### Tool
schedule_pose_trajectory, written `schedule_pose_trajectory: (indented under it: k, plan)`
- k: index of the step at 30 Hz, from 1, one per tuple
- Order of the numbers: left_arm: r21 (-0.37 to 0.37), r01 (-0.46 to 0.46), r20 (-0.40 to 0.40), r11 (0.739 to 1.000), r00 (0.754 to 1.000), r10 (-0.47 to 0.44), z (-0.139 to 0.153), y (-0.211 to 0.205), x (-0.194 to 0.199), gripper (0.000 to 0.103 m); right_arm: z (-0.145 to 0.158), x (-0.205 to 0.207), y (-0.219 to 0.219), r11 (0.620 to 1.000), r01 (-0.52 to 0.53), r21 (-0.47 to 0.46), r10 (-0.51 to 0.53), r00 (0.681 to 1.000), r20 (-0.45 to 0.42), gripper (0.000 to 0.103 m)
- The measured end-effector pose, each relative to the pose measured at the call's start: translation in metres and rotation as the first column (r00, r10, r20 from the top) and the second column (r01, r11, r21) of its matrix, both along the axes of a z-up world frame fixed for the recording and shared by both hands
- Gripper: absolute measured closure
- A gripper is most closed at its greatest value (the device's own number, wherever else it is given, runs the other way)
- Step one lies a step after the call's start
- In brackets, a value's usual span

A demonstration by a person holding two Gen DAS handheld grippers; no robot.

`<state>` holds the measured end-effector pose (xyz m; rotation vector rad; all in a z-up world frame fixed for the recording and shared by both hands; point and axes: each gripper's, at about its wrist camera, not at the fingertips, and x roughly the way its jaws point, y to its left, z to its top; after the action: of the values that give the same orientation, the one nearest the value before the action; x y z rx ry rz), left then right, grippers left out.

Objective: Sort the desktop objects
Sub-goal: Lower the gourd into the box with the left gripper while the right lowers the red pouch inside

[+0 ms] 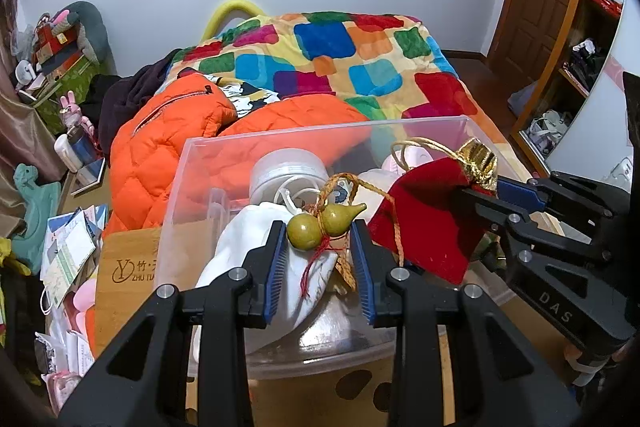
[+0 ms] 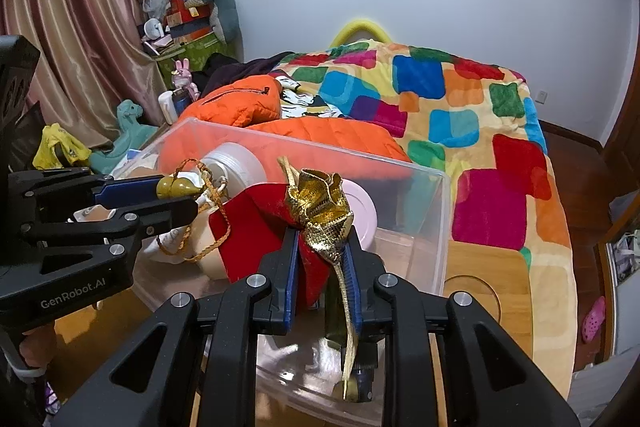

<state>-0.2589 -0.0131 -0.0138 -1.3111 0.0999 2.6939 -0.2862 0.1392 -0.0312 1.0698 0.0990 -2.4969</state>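
Note:
A small green gourd charm (image 1: 304, 233) on a gold braided cord sits between the blue pads of my left gripper (image 1: 319, 239), which is shut on it above a clear plastic box (image 1: 320, 131). To its right, my right gripper (image 1: 480, 189) is shut on the gold-trimmed neck of a red velvet pouch (image 1: 424, 219), also over the box. In the right wrist view the right gripper (image 2: 320, 239) pinches the red pouch (image 2: 256, 223) just below its gold ruffle. There the left gripper (image 2: 176, 193) comes in from the left with the gourd (image 2: 172, 187).
Inside the box (image 2: 420, 227) lie a white jar (image 1: 286, 171), a white cloth bag (image 1: 256, 247) and a pink round thing (image 2: 366, 211). A bamboo board (image 2: 484, 279) lies beside the box. An orange jacket (image 1: 168, 155) and colourful blanket (image 1: 340, 59) lie behind. Papers and toys clutter the left.

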Motion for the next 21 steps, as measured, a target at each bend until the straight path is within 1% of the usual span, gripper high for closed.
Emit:
schedule_pose_trajectory:
  k: [12,15,17,21]
  plan:
    - [-0.012,0.005,0.001,1.000,1.000,-0.005,-0.0062,0.0029,-0.0041,0.071,-0.0056,-0.0042,-0.0037,0.999,0.013,0.032,-0.013,1.000,-0.001,0.083]
    - [-0.013,0.006,0.000,1.000,1.000,-0.006,-0.0065,0.0022,-0.0034,0.071,-0.0070,-0.0050,-0.0022,0.999,0.021,0.031,-0.022,1.000,0.011,0.076]
    - [-0.010,0.004,0.000,1.000,1.000,-0.004,-0.0063,0.0016,-0.0033,0.071,-0.0083,-0.0049,-0.0010,1.000,0.019,0.023,-0.019,1.000,0.023,0.069]
    - [-0.001,0.006,0.003,1.000,1.000,-0.006,-0.0061,0.0012,-0.0024,0.071,-0.0071,-0.0037,0.0006,0.999,0.024,0.024,-0.025,0.999,0.021,0.065]
